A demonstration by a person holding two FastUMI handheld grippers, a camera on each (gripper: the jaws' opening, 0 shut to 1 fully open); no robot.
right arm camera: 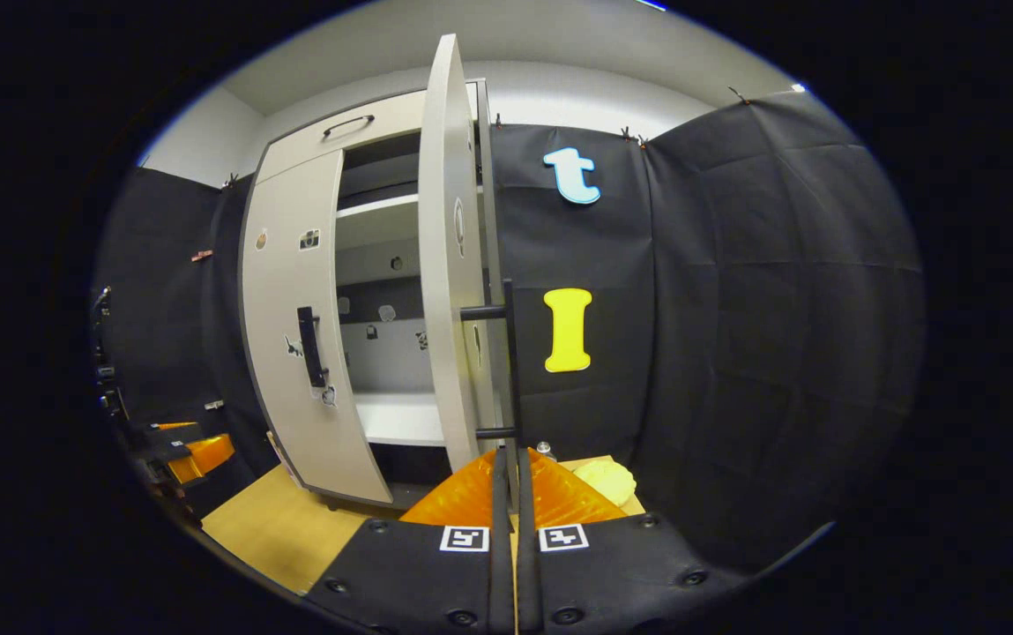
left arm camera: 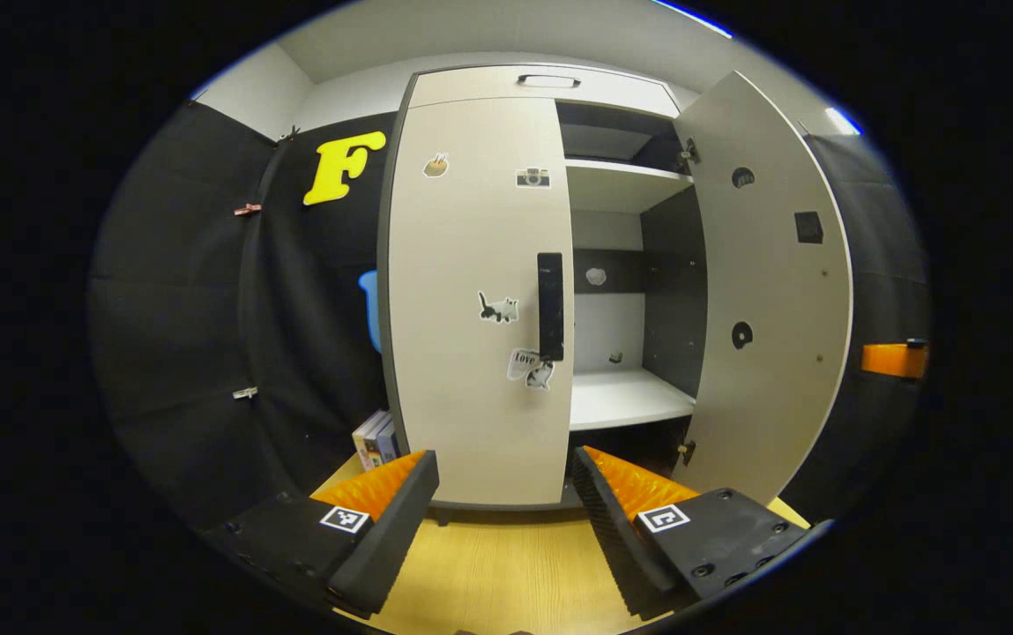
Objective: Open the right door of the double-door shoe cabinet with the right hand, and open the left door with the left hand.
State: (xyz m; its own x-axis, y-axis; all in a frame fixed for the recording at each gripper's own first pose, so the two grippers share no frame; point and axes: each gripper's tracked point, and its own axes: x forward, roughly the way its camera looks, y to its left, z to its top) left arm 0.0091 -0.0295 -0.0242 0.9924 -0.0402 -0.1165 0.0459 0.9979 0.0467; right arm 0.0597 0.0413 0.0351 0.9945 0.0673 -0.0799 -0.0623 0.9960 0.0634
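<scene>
Ribbed pads on the left gripper [left arm camera: 506, 494], jaws standing wide apart, nothing between them, aimed at the foot of the left door [left arm camera: 475, 300]. Left door shut, flat against the shoe cabinet [left arm camera: 541, 81]; dark vertical handle [left arm camera: 550, 306] on its inner edge, well ahead of the jaws and untouched. Small stickers [left arm camera: 498, 307] scattered across the door face.

Right gripper [right arm camera: 513, 494] jaws pressed nearly together, with the lower end of the right door's bar handle [right arm camera: 509, 370] seeming to run down between them; grip looks clamped, though contact itself is hidden by the pads. Right door [right arm camera: 449, 265] swung wide open, seen edge-on in the right gripper view, its inner face [left arm camera: 762, 291] showing in the left gripper view.

Inside: white shelves [left arm camera: 625, 397], dark side panel, dark band across the back wall.

Wooden tabletop [left arm camera: 506, 564] beneath the cabinet. A few books [left arm camera: 376, 438] standing left of the cabinet. Pale yellow lump [right arm camera: 607, 481] on the tabletop right of the open door. Left gripper also visible far left in the right gripper view [right arm camera: 193, 454].
</scene>
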